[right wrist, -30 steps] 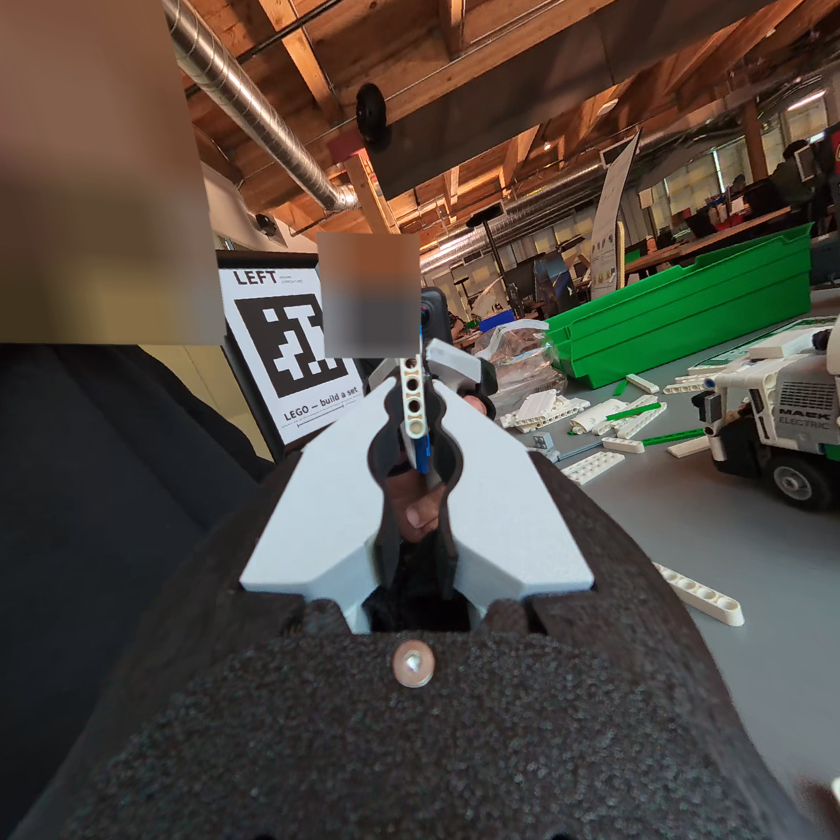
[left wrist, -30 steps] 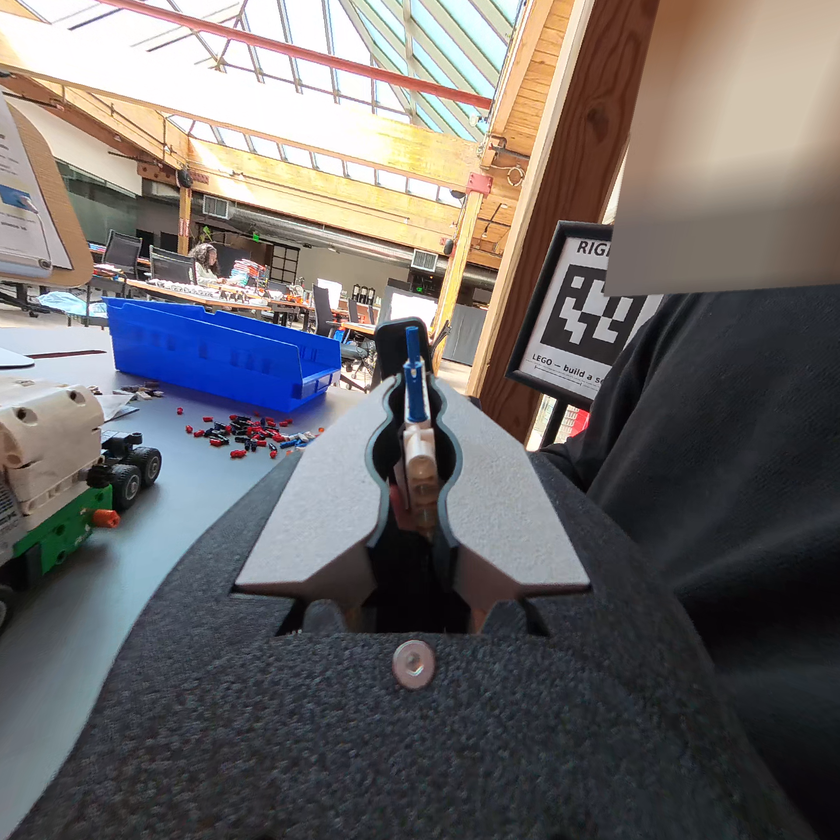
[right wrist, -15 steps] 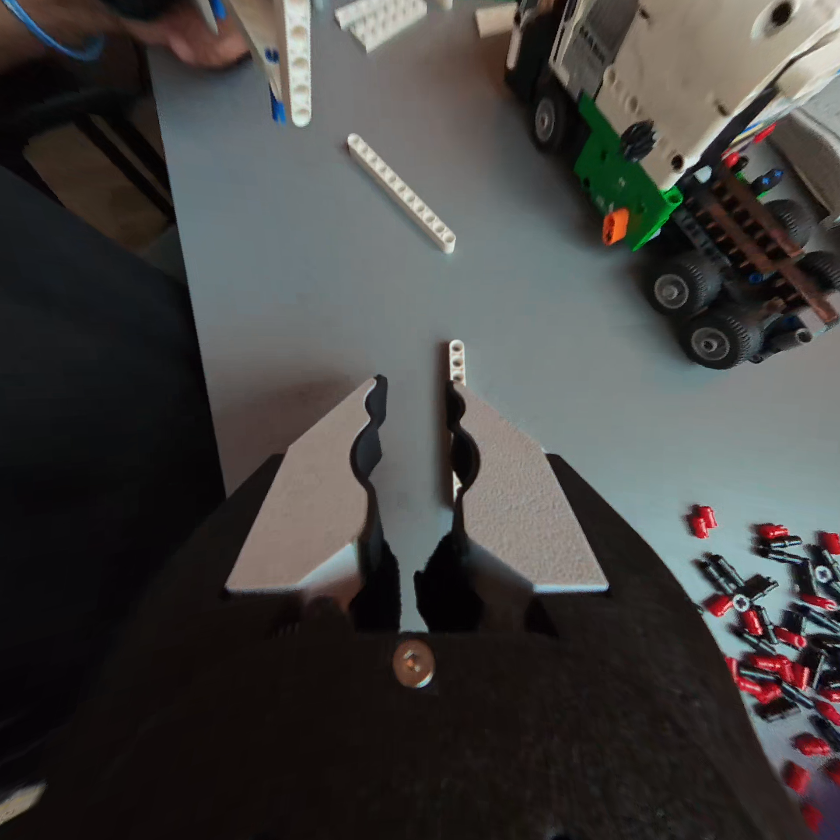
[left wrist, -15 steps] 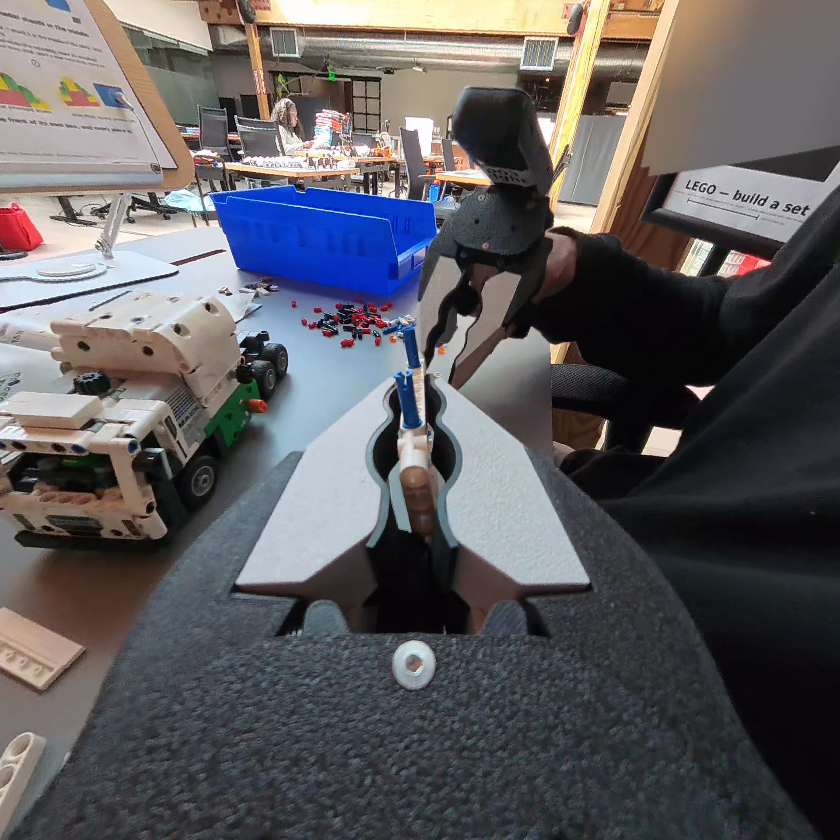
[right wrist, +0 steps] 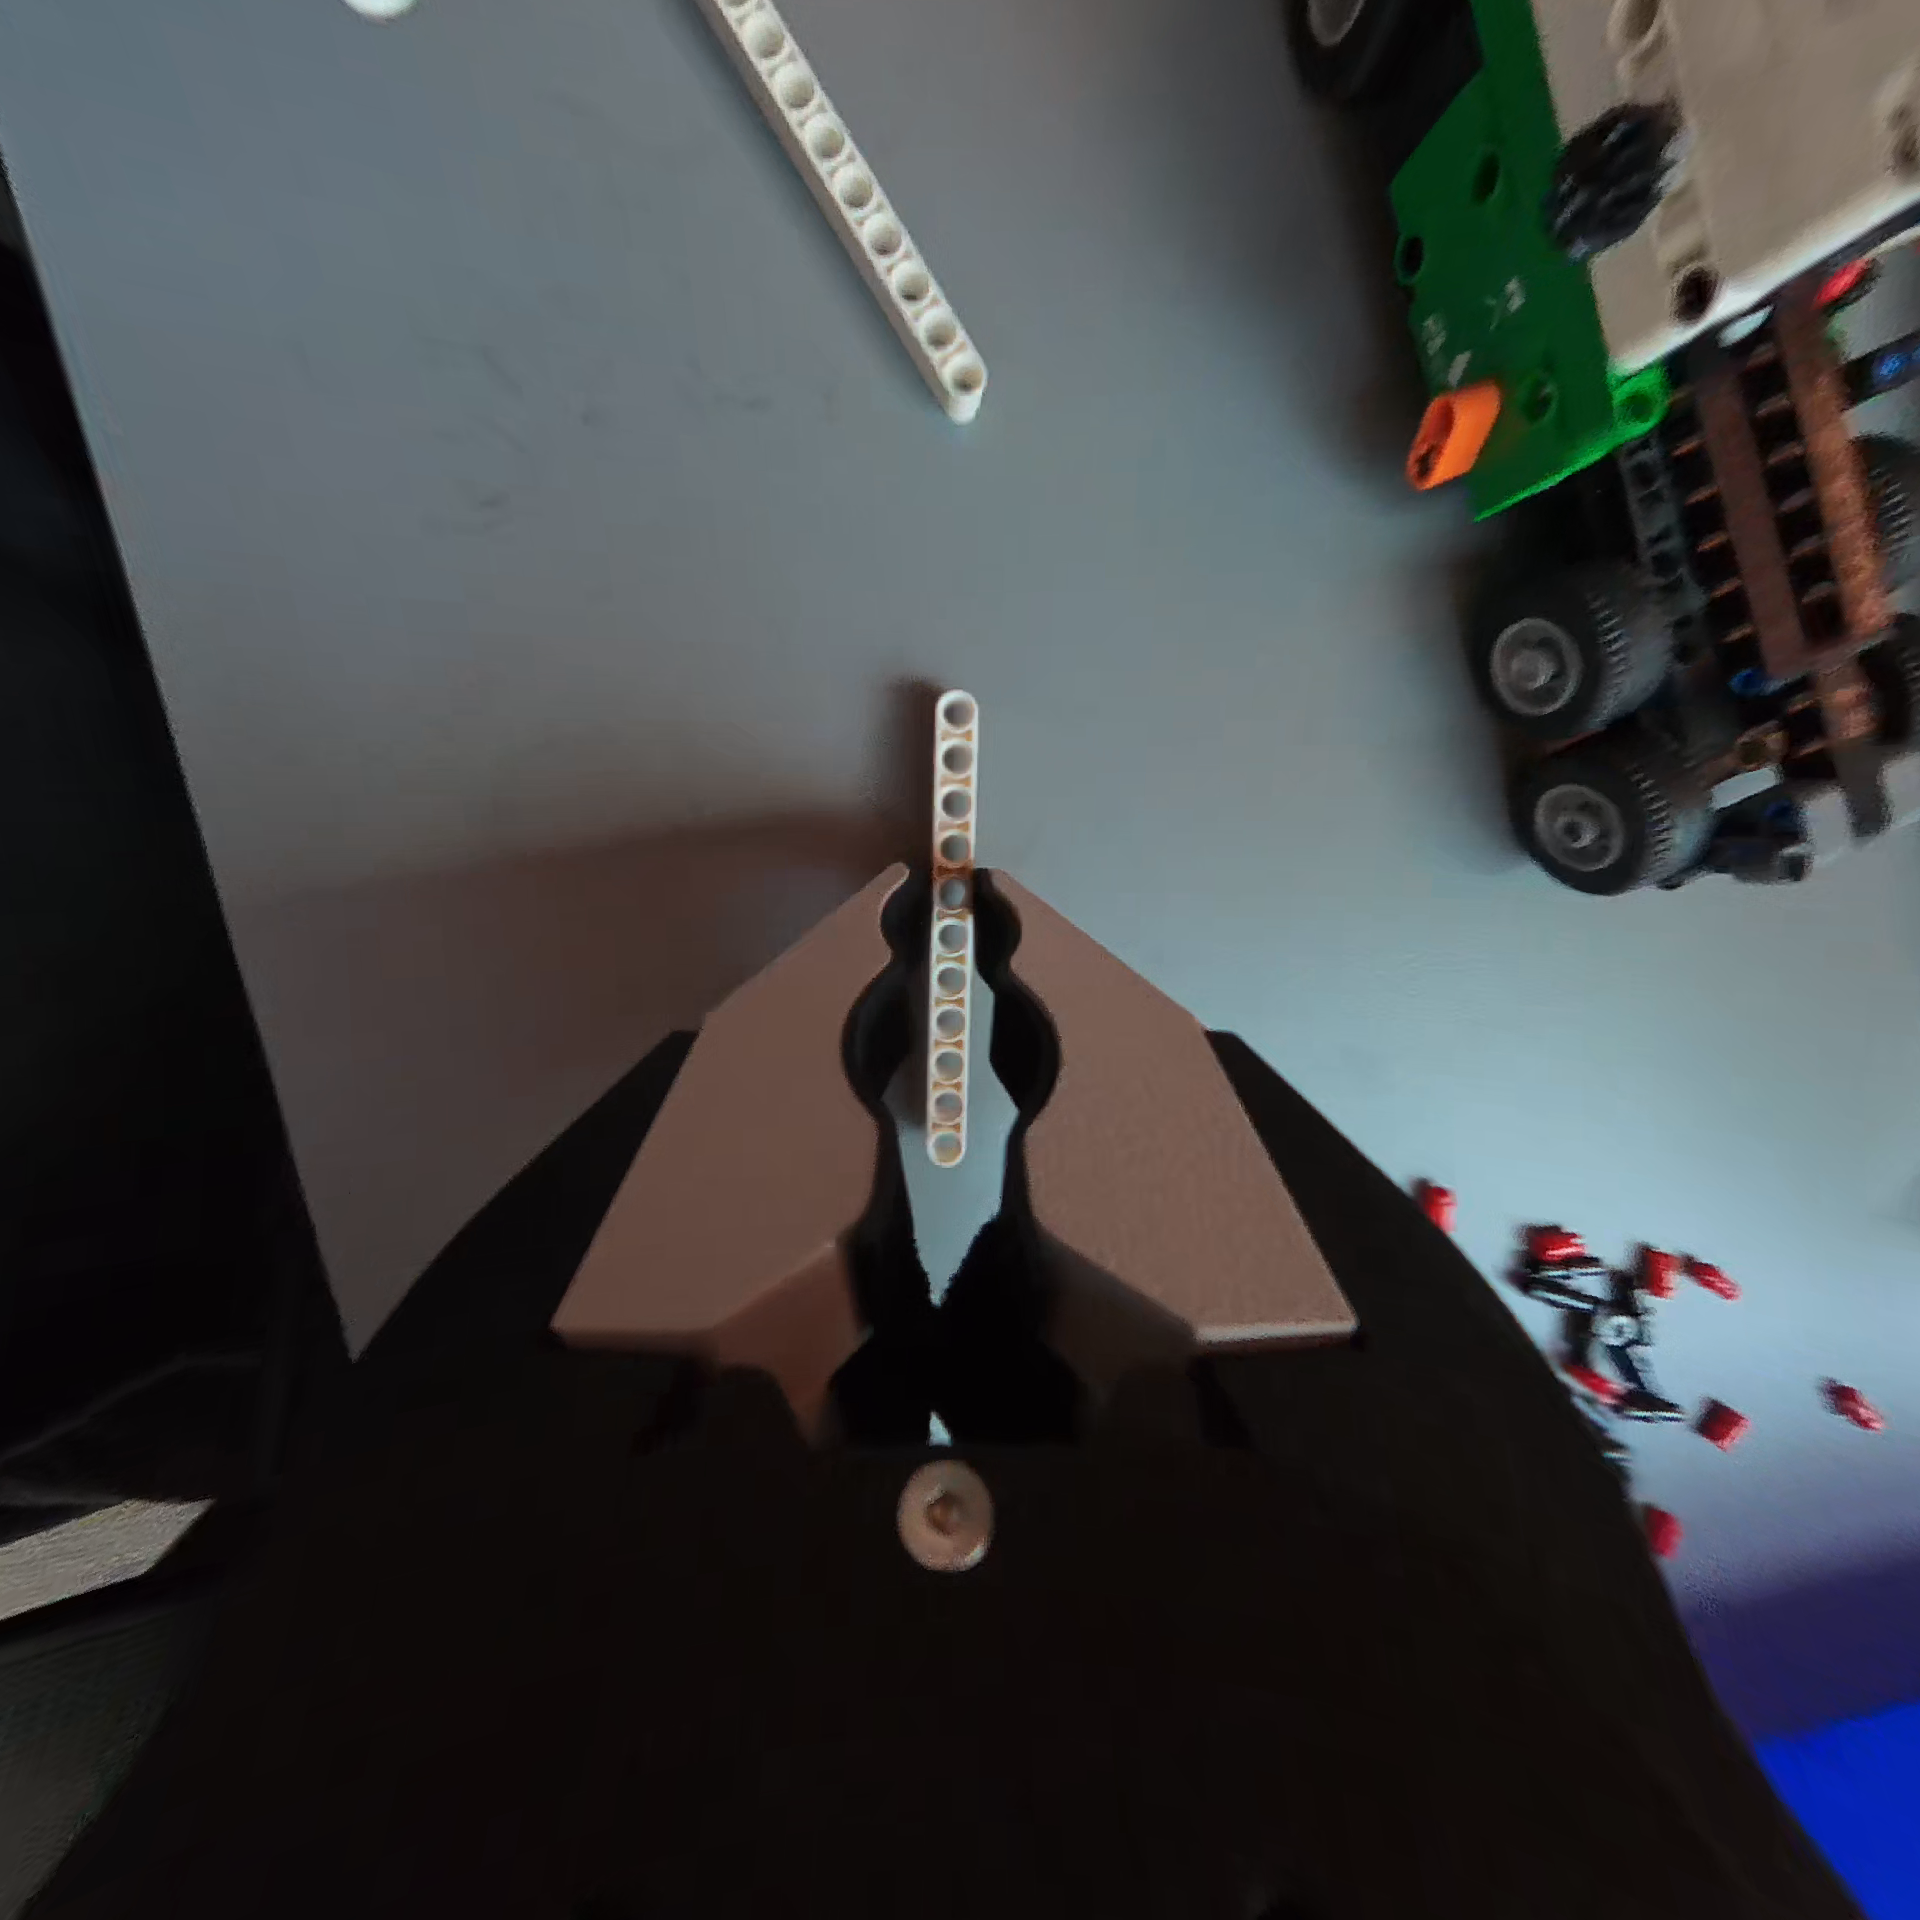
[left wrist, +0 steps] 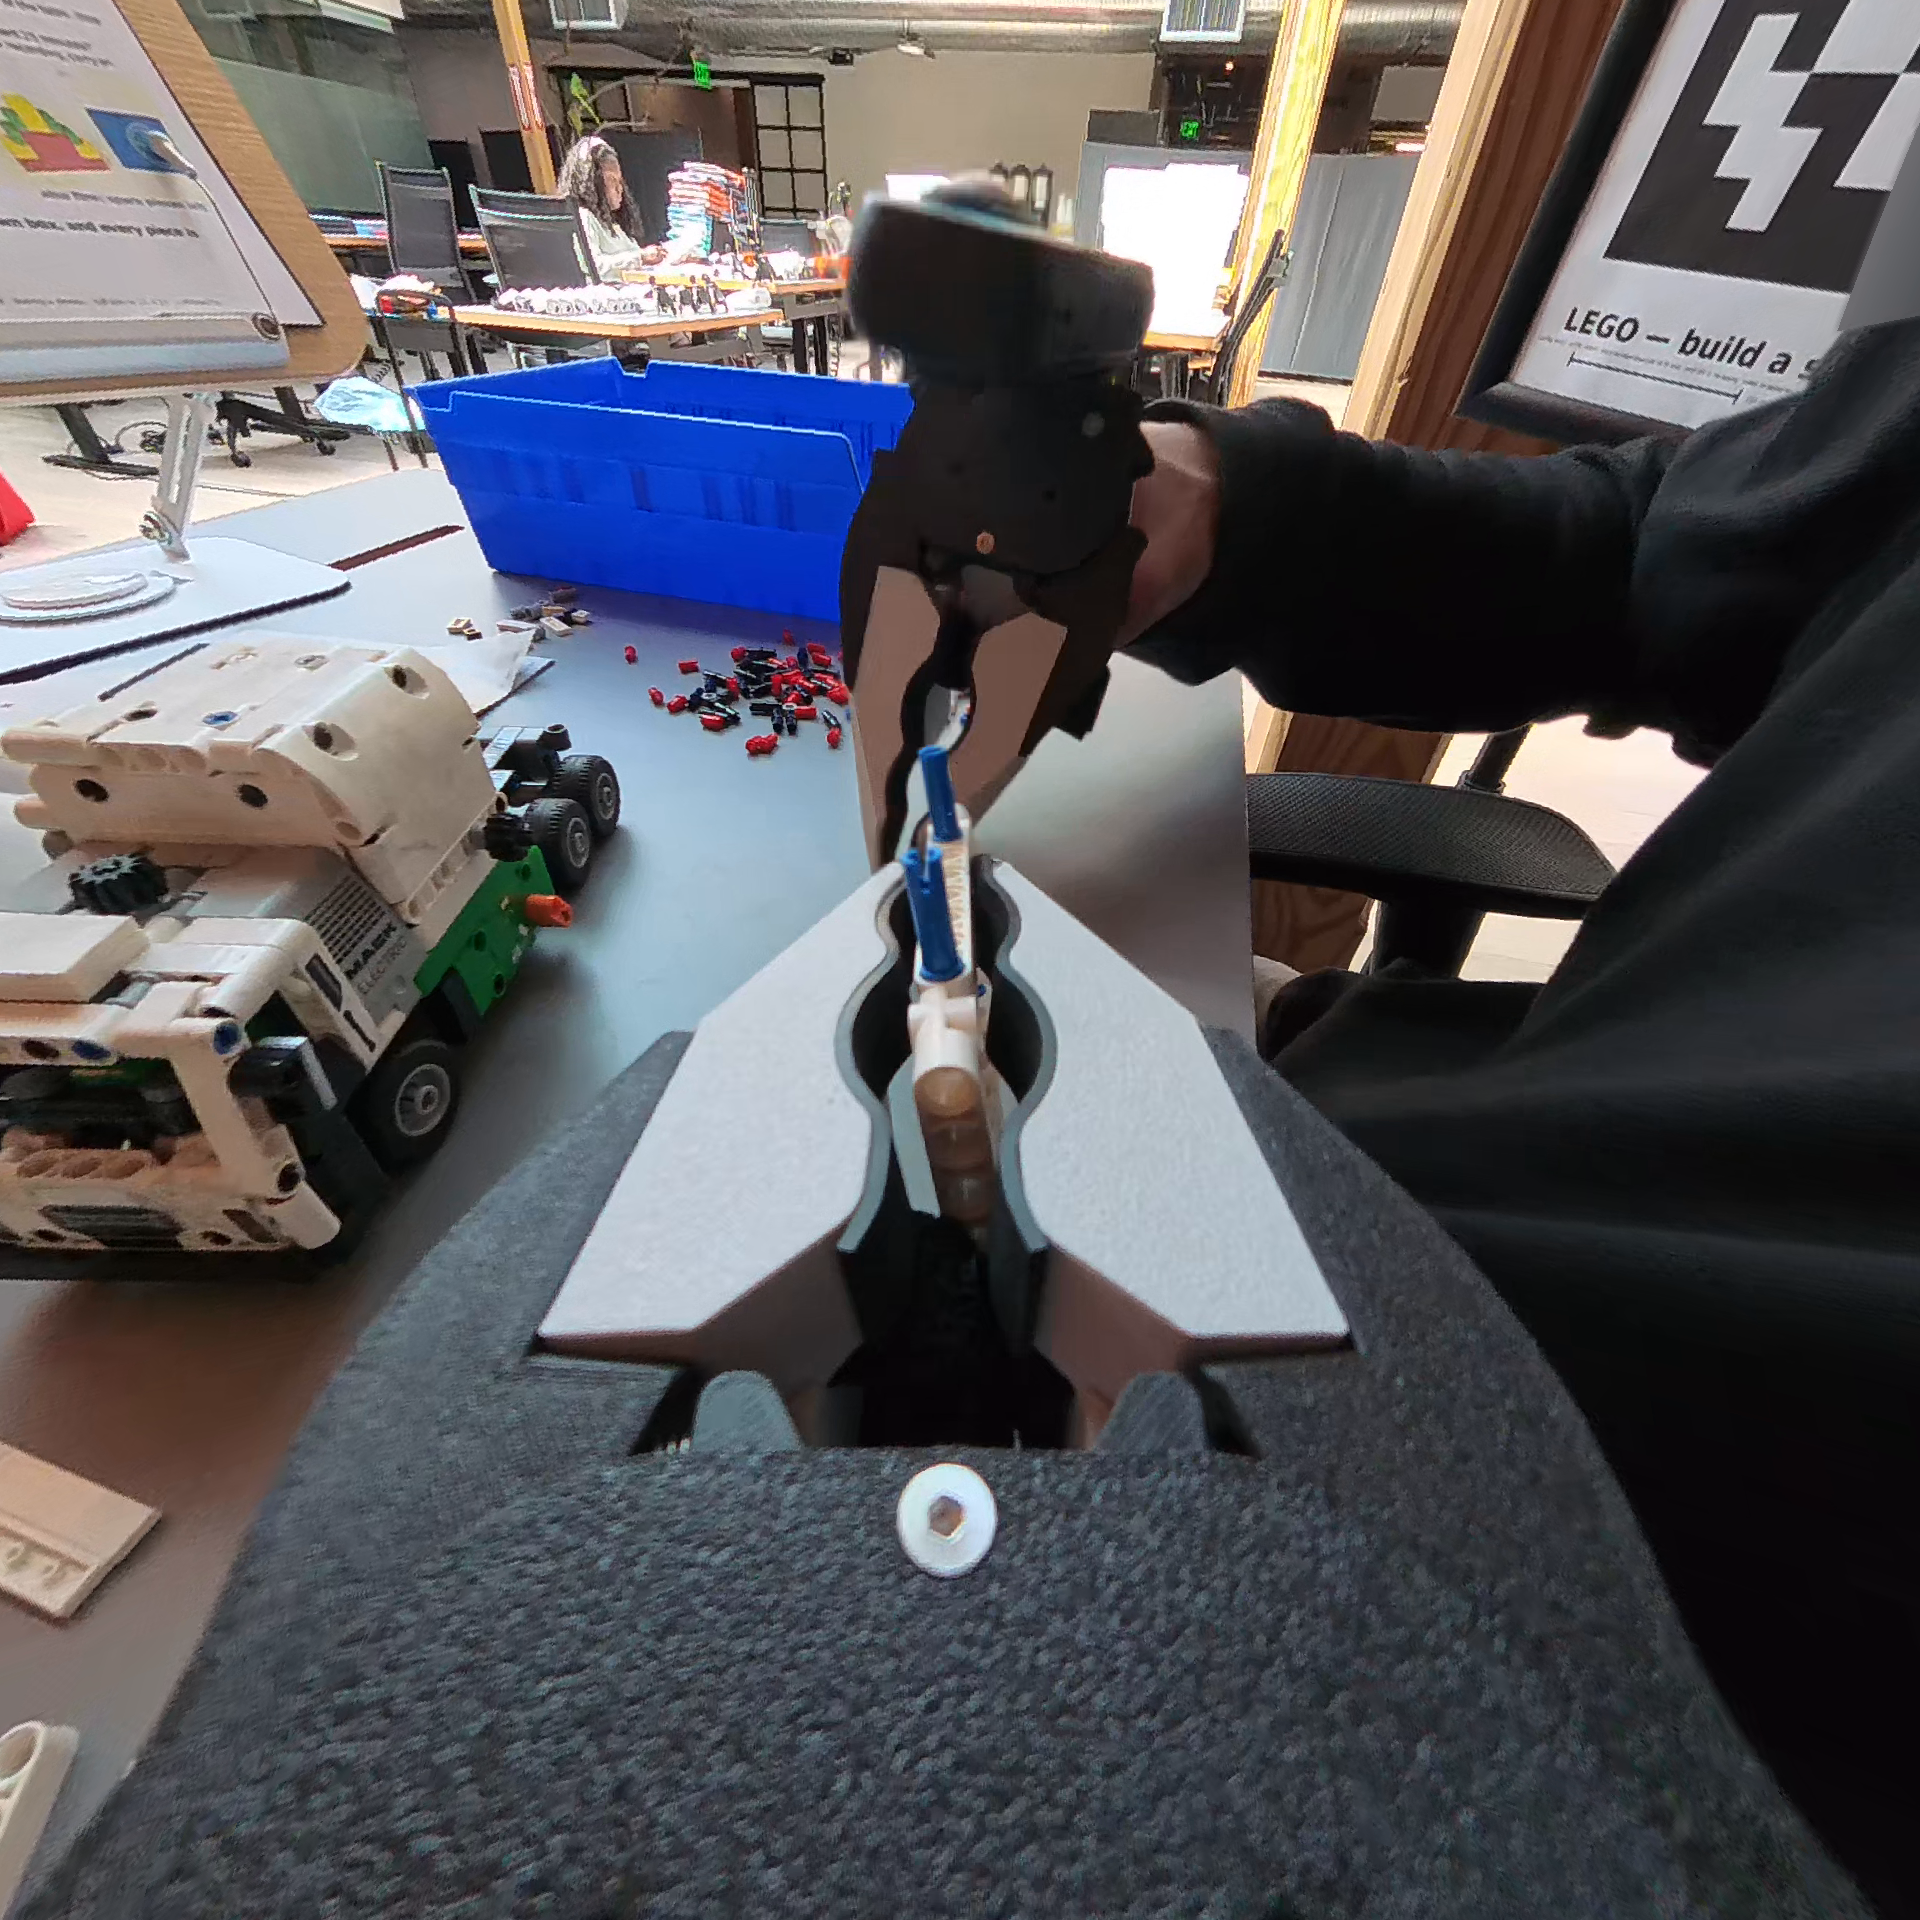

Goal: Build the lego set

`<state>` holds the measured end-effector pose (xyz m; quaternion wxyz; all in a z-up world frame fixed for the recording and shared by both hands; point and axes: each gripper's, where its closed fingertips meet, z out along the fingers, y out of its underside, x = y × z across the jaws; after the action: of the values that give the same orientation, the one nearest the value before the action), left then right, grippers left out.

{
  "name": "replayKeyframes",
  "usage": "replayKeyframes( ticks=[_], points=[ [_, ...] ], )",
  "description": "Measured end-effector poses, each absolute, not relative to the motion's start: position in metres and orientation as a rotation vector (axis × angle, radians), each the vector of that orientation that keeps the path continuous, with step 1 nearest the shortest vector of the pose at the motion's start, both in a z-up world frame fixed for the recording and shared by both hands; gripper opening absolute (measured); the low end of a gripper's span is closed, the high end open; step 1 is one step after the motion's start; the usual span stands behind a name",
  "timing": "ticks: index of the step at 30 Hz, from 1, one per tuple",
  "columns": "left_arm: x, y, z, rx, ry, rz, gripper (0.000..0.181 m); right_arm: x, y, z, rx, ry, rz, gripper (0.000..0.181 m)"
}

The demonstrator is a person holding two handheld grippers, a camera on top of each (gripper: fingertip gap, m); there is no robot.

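While my left gripper stayed out of the question, being closed on a short white beam with blue pins held upright above the bench, my right gripper pointed straight down at the bench. Its jaws stood narrowly parted on either side of a slim white beam that lay flat on the grey surface, roughly half its length between the fingers and the far half projecting past the tips. Whether the pads already touched the beam I could not tell; the picture was blurred by motion. A longer white beam lay well apart, farther off. The partly built truck stood to one side, with a scatter of red and black pins before a blue bin.

I judged the slim beam to be light, rigid and smooth-sided, hence apt to pivot or slip if pinched near one end. The better hold seemed across its two long flat faces near mid-length, squeezed gently. Being thin and flat on the bench, it left little edge to catch.
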<state>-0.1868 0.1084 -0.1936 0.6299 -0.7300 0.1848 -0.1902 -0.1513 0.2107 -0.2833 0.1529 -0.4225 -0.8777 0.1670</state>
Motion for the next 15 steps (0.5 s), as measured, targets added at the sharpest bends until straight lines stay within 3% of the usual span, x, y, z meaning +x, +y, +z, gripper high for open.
replayKeyframes(
  ticks=[6, 15],
  points=[
    [-0.181, 0.109, -0.199, -1.700, 0.465, -0.435, 0.006, -0.183, 0.115, -0.139, -0.821, -2.359, 0.986, 0.006],
    [-0.177, 0.107, -0.200, -1.695, 0.494, -0.421, 0.006, -0.200, 0.076, -0.160, -0.717, -2.688, 0.834, 0.007]
  ],
)
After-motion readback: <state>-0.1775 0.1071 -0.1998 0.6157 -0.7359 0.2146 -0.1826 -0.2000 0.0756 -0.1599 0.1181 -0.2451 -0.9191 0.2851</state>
